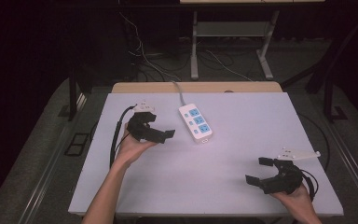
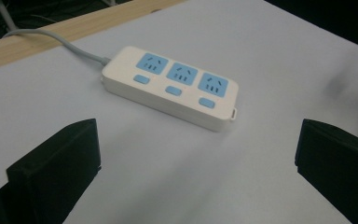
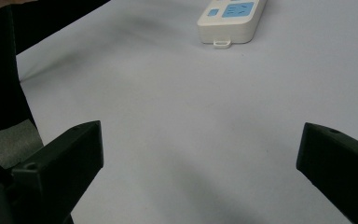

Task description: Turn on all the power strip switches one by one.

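Left hand-held gripper [image 1: 162, 125], jaws wide and empty, faces the power strip [image 1: 195, 122]; next likely closing in to grasp it.

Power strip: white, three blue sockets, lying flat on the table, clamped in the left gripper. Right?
Not clamped. The left gripper is open and apart from the power strip; the left gripper view shows the strip lying beyond the jaws. The rest holds: white, three blue sockets, flat on the table.
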### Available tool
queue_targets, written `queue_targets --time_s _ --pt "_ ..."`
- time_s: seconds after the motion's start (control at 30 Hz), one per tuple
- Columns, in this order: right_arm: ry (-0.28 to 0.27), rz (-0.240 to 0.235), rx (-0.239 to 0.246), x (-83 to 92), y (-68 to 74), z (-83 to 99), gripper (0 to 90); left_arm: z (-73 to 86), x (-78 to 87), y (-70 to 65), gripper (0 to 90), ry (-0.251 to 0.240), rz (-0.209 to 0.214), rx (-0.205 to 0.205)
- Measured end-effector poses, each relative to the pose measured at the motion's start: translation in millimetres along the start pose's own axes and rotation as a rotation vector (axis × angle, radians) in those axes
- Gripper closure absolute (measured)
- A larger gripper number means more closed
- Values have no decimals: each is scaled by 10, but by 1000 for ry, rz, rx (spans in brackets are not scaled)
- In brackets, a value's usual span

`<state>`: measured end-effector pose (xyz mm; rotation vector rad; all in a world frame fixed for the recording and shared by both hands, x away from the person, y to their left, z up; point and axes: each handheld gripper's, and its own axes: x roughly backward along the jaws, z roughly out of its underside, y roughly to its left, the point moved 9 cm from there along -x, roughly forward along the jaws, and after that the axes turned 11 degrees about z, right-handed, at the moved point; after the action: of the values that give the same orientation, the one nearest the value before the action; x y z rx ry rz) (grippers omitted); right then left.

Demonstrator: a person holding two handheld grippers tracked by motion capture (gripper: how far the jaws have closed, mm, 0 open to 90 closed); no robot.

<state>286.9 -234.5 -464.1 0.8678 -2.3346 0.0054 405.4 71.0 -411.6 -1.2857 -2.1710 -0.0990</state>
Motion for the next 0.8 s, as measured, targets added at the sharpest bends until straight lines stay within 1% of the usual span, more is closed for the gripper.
queue_targets --time_s 0.13,0.2,0.37,0.57,0.63,0.67,0.7,0.8 --pt "-4 4 -7 3 -9 -2 4 112 48 -120 0 -19 2 -9" --pt "-6 6 -12 9 -14 -4 4 193 85 -183 0 -29 3 -12" --pt "-12 4 -23 33 -13 0 4 375 183 -299 0 -64 13 -6" --pt "-12 1 -23 33 0 14 4 601 276 -396 0 -106 23 20" --pt "-10 1 -24 31 2 21 4 689 292 -428 0 -105 34 27" --pt "-9 0 -25 30 5 24 4 736 302 -443 0 -116 37 42" --pt "-7 -1 -26 32 11 27 4 773 311 -450 0 -112 35 42" --pt "-5 -2 -26 32 21 31 4 822 326 -483 0 -117 36 47"
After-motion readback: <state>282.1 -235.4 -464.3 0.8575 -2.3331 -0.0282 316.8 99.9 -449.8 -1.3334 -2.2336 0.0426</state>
